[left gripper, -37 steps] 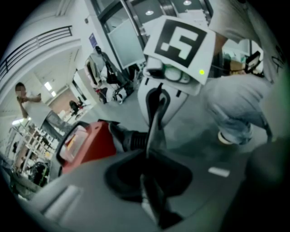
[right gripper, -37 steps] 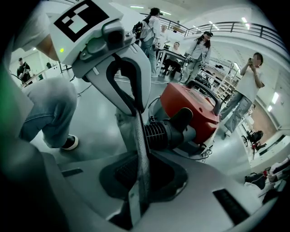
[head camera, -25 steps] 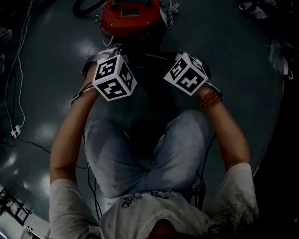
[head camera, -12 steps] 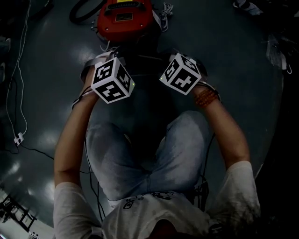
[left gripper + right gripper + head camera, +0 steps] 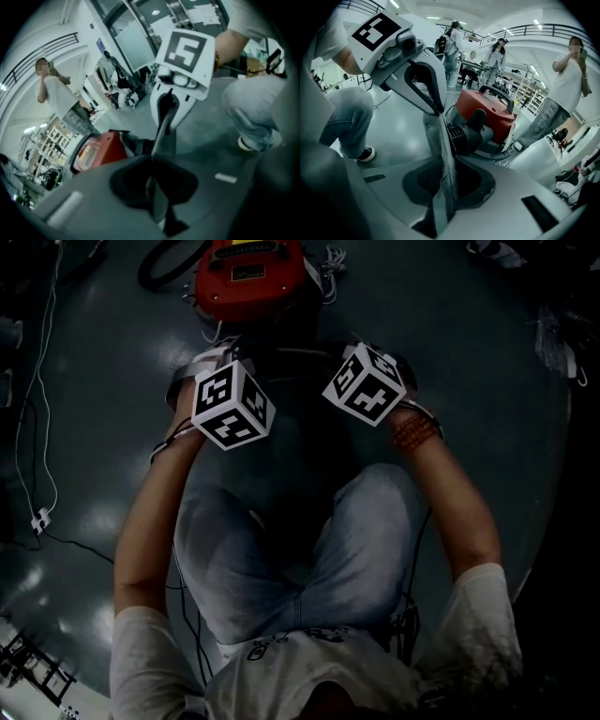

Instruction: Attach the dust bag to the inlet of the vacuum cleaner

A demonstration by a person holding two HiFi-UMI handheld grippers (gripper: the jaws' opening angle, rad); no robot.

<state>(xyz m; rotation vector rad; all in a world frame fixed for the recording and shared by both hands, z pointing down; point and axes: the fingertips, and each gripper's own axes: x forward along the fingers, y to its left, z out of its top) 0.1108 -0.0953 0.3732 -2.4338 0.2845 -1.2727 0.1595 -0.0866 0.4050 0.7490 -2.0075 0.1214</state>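
Note:
The red vacuum cleaner (image 5: pixel 248 277) lies on the floor ahead of my knees. Its black ribbed inlet (image 5: pixel 466 133) points toward me. The grey fabric dust bag (image 5: pixel 440 140) hangs just in front of that inlet, stretched between both grippers. In the right gripper view my right gripper (image 5: pixel 443 187) is shut on the bag's edge, and my left gripper (image 5: pixel 437 110) pinches the same fabric higher up. In the left gripper view my left gripper (image 5: pixel 152 187) is shut on a thin dark edge of the bag (image 5: pixel 164 140). In the head view the bag is lost in shadow.
A black hose (image 5: pixel 164 263) curls beside the vacuum cleaner. A white cable (image 5: pixel 37 381) runs down the floor at the left. My jeans-clad legs (image 5: pixel 281 549) are folded under the grippers. Bystanders (image 5: pixel 567 79) stand beyond the vacuum cleaner.
Hardly anything. Both grippers stay shut at the bag in front of the vacuum cleaner, and the head view has drifted slightly.

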